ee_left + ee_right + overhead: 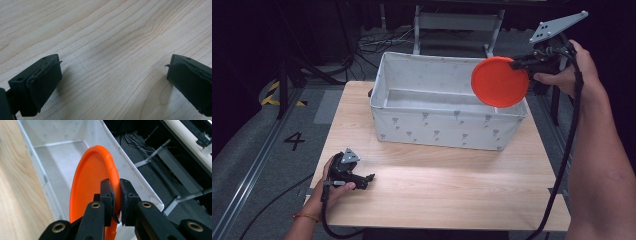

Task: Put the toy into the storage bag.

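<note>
Resting my left gripper [368,178] wide open and empty on the near table [452,185], I've got my right gripper [116,198] pinching the orange plate [499,82] by its rim above the white fabric bin [437,131], and it seems light, stiff, kinda slippery plastic.

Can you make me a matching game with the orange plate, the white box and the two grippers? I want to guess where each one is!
Things:
1. orange plate
2. white box
3. left gripper
4. right gripper

Places or states:
A. open, low over the bare wooden table
B. standing on the table, nothing inside
C. shut on the plate's rim
D. held up over the box's right end

Pairs: 1-D, 2-B, 3-A, 4-C
</note>
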The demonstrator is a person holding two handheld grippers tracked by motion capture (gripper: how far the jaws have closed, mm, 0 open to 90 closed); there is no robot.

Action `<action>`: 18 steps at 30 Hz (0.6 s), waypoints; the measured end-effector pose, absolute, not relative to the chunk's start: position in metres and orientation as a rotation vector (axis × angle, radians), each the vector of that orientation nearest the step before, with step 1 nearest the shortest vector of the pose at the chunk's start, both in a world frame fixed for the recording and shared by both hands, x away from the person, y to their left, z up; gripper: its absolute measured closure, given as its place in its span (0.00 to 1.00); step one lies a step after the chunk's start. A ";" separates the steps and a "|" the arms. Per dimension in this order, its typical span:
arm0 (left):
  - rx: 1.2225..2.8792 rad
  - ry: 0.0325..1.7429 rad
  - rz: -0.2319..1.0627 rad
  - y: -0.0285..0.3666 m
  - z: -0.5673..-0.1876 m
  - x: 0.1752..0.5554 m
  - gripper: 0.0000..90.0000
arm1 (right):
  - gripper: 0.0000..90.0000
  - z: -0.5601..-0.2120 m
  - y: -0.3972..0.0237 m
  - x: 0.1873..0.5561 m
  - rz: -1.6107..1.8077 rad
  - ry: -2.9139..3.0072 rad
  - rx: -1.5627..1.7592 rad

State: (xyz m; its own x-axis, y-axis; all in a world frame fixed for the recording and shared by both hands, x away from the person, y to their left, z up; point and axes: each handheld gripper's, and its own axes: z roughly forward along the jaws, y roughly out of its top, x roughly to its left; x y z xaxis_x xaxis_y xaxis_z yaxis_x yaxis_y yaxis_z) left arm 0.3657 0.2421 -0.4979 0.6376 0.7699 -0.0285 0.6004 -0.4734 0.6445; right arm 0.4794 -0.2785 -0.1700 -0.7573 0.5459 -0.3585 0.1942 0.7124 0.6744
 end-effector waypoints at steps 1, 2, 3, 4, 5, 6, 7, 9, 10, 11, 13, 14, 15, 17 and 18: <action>2.233 1.063 0.353 0.242 -0.498 0.366 0.00 | 0.91 -0.174 -0.279 0.484 0.846 2.364 0.579; 2.232 1.064 0.353 0.242 -0.498 0.366 0.00 | 0.91 -0.177 -0.279 0.487 0.853 2.366 0.591; 2.232 1.064 0.353 0.242 -0.498 0.366 0.00 | 0.91 -0.180 -0.280 0.490 0.858 2.365 0.598; 2.232 1.064 0.353 0.242 -0.498 0.366 0.00 | 0.91 -0.180 -0.280 0.490 0.858 2.365 0.598; 2.232 1.064 0.353 0.242 -0.498 0.366 0.00 | 0.91 -0.183 -0.280 0.493 0.861 2.363 0.609; 2.232 1.062 0.357 0.242 -0.498 0.366 0.00 | 0.91 -0.187 -0.280 0.496 0.860 2.374 0.616; 2.234 1.062 0.358 0.242 -0.498 0.366 0.00 | 0.91 -0.191 -0.280 0.497 0.852 2.374 0.617; 2.232 1.066 0.355 0.242 -0.498 0.365 0.00 | 0.91 -0.197 -0.280 0.499 0.858 2.385 0.616; 2.233 1.065 0.357 0.242 -0.498 0.365 0.00 | 0.91 -0.202 -0.281 0.501 0.863 2.389 0.626; 2.234 1.065 0.357 0.242 -0.498 0.365 0.00 | 0.91 -0.205 -0.280 0.503 0.862 2.395 0.632; 2.234 1.064 0.357 0.242 -0.498 0.365 0.00 | 0.91 -0.213 -0.278 0.505 0.844 2.416 0.629; 2.233 1.065 0.357 0.242 -0.498 0.365 0.00 | 0.91 -0.217 -0.277 0.507 0.828 2.409 0.642; 2.234 1.065 0.356 0.242 -0.498 0.366 0.00 | 0.91 -0.221 -0.275 0.509 0.826 2.412 0.663; 2.234 1.064 0.356 0.242 -0.498 0.366 0.00 | 0.91 -0.224 -0.272 0.510 0.806 2.424 0.662; 2.234 1.064 0.356 0.242 -0.498 0.366 0.00 | 0.91 -0.236 -0.263 0.513 0.754 2.462 0.647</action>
State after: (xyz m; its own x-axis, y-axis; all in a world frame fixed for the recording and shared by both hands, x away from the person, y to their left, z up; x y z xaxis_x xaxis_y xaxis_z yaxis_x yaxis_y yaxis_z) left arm 0.3656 0.2422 -0.4978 0.6373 0.7702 -0.0258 0.5998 -0.4748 0.6441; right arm 0.5131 -0.2633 -0.2355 -0.7724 0.5583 -0.3030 0.2927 0.7362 0.6102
